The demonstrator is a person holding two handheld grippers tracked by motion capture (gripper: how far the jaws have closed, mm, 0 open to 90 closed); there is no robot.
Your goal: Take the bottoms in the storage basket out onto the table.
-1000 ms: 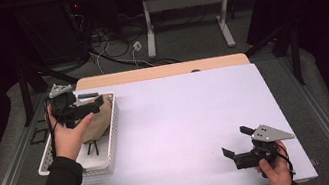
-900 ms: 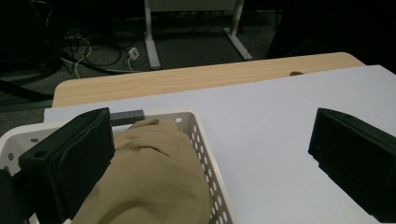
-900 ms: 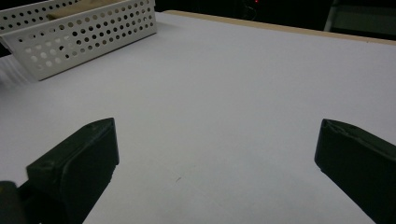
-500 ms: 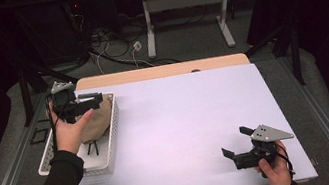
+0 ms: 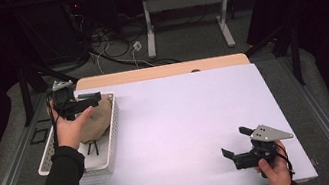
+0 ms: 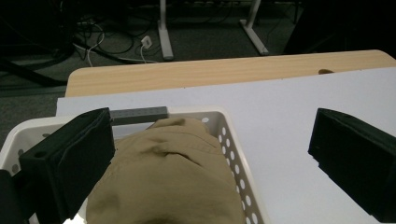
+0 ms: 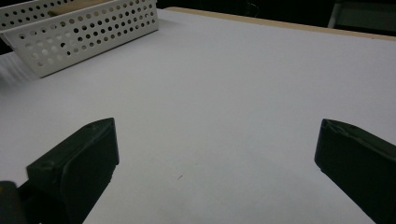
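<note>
Your left gripper (image 5: 84, 102) hangs over the white basket (image 5: 110, 142) at the table's (image 5: 182, 120) left edge, jaws spread wide and empty. A tan cloth bundle (image 6: 168, 177) fills the basket's far end; something dark, perhaps a strap, lies beside it. Your right gripper (image 5: 235, 147) rests near the front right corner, released too. The table between them is bare white.

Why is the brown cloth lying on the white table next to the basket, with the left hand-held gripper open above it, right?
Not quite. The brown cloth lies inside the white basket, not beside it; the left gripper view shows this. The left hand-held gripper is indeed open above it.
</note>
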